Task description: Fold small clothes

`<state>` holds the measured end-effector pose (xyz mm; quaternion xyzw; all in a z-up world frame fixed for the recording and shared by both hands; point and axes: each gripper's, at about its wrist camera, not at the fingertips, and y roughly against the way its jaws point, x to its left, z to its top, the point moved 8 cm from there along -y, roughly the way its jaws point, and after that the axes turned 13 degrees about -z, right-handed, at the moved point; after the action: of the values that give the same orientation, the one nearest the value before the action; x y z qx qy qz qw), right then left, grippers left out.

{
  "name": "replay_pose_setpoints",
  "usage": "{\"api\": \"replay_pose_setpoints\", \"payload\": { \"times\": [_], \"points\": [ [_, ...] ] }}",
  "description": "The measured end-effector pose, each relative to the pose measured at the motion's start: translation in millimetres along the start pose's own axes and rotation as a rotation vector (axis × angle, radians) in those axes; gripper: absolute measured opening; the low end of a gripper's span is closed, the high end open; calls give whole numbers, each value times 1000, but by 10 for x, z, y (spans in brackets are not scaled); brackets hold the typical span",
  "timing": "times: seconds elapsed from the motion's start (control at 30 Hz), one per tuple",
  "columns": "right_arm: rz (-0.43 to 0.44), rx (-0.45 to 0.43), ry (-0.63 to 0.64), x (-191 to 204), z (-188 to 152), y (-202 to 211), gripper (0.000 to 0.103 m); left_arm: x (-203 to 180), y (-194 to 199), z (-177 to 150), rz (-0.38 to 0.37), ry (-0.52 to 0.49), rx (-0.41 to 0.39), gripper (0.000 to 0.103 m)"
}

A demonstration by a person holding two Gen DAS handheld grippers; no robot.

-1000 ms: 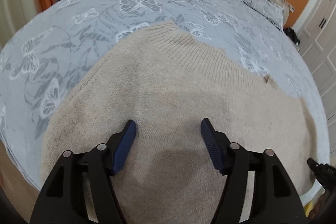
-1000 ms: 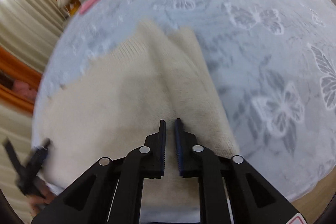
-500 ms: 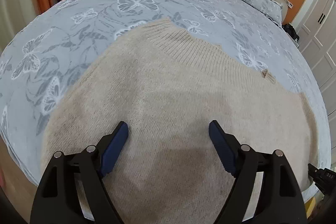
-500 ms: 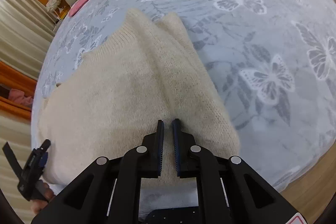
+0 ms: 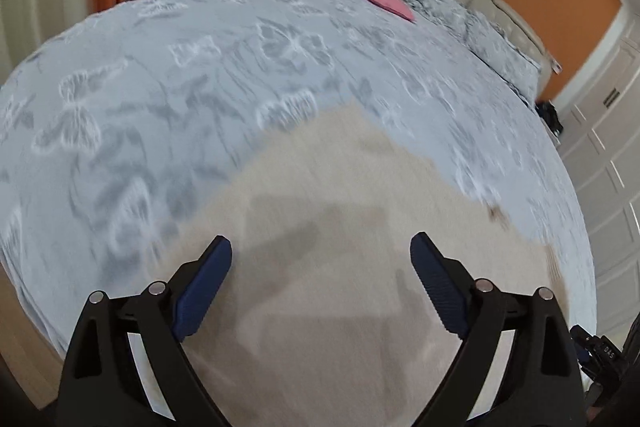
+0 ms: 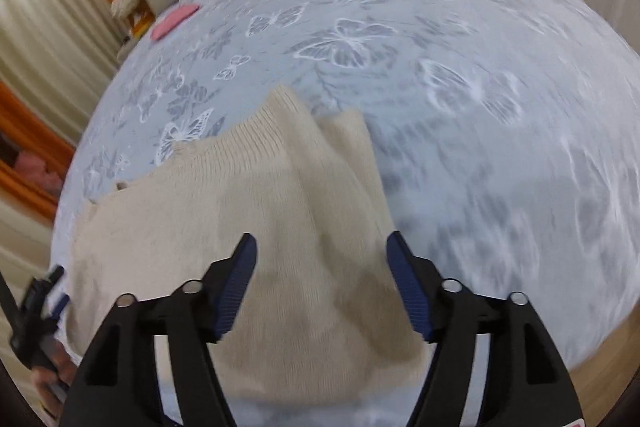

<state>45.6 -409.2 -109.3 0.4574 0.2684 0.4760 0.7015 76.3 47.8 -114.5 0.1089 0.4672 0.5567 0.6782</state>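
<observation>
Right wrist view shows the right gripper [image 6: 320, 263] spread wide above the cream sweater [image 6: 248, 227] lying on the butterfly bedspread [image 6: 460, 67], while the left gripper [image 5: 320, 267], equally apart, hovers over it, probably choosing a fresh grip.

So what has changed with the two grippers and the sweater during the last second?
The right gripper opened and let go of the beige sweater. The left gripper was open before and spread wider. The sweater stays flat on the bedspread, its side folded over.
</observation>
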Motion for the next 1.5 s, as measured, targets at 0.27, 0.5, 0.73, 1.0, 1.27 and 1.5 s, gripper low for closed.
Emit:
{"api": "replay_pose_setpoints", "payload": {
  "times": [0.27, 0.5, 0.73, 1.0, 1.27, 1.5],
  "points": [
    [27, 57, 67, 482, 706, -596, 78, 85, -739, 534, 6, 27, 167, 92],
    [99, 65, 75, 677, 753, -792, 9, -28, -913, 599, -11, -82, 157, 14],
    [322, -150, 109, 590, 283, 597, 8, -212, 213, 485, -232, -67, -4, 11],
    [416, -151, 136, 27, -842, 1793, 8, -95, 1606, -122, -321, -24, -54, 11],
    [388, -201, 126, -165, -1064, 2063, 8, 23, 2157, -434, -280, -22, -80, 7],
    [350, -242, 138, 198, -175, 1564, 8, -213, 1544, 177, -217, -67, -58, 6]
  ]
}}
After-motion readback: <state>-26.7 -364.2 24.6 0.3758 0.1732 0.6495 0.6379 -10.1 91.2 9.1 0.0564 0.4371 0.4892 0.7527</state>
